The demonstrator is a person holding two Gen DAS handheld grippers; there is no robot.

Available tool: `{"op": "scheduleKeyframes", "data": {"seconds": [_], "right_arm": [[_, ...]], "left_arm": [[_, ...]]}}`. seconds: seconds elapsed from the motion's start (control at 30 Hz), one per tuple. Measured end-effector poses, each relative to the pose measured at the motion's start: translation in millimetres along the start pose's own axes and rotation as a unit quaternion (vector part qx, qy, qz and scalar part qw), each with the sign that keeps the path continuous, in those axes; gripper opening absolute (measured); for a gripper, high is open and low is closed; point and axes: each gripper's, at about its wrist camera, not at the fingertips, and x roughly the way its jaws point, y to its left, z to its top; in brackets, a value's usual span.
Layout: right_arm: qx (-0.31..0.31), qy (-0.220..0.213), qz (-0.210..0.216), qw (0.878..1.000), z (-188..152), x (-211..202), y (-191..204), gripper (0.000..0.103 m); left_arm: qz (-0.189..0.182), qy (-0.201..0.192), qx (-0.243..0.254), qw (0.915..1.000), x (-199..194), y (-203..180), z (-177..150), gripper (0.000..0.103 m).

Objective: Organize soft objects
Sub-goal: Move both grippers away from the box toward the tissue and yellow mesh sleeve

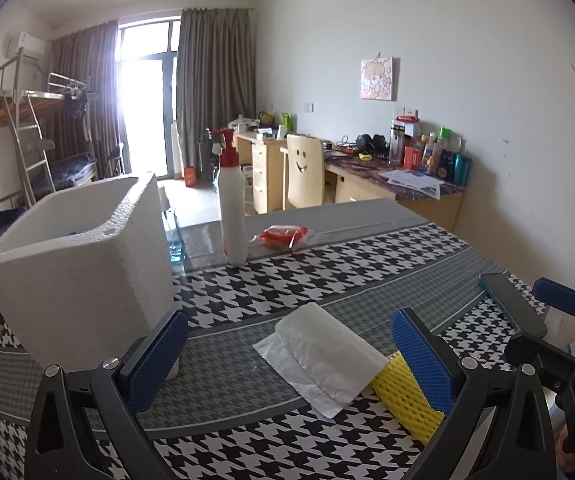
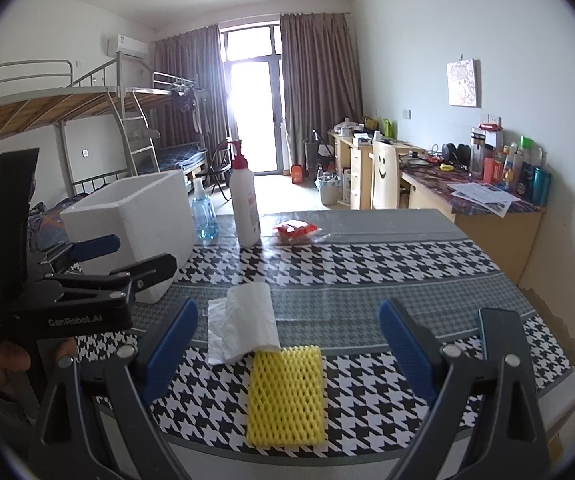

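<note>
A white foam sheet in a clear bag (image 1: 321, 356) (image 2: 243, 326) lies on the houndstooth table, partly over a yellow foam net (image 1: 407, 394) (image 2: 285, 394). A white styrofoam box (image 1: 79, 268) (image 2: 135, 220) stands open-topped at the left. My left gripper (image 1: 287, 356) is open and empty, with the white sheet between its fingers. My right gripper (image 2: 287, 344) is open and empty above the yellow net. The left gripper also shows in the right wrist view (image 2: 119, 256).
A white pump bottle (image 1: 232, 208) (image 2: 245, 204), a blue spray bottle (image 2: 204, 216) and a red packet (image 1: 283, 237) (image 2: 296, 229) sit at the table's far side. A desk and a chair stand behind. The table's right edge (image 2: 559, 336) is near.
</note>
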Motion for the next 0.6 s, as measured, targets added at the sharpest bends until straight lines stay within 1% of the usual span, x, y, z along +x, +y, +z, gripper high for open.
{"op": "scheduleKeyframes", "data": {"seconds": [0.17,0.33,0.6], "right_arm": [[0.001,0.006,-0.002,1.0,-6.6,0.7,-2.0,0.094],[0.003,0.012,-0.004,1.0,-12.7,1.3,-6.1,0.094],[0.008,0.022,-0.002,1.0,-20.1,3.7,-9.5,0.094]], "left_arm": [[0.009,0.0,-0.007,0.9999,3.8,-1.9,-3.8,0.102],[0.001,0.012,-0.01,0.9999,11.3,-5.6,-7.2,0.102],[-0.007,0.044,-0.01,0.9989,28.5,-10.5,-14.6,0.102]]}}
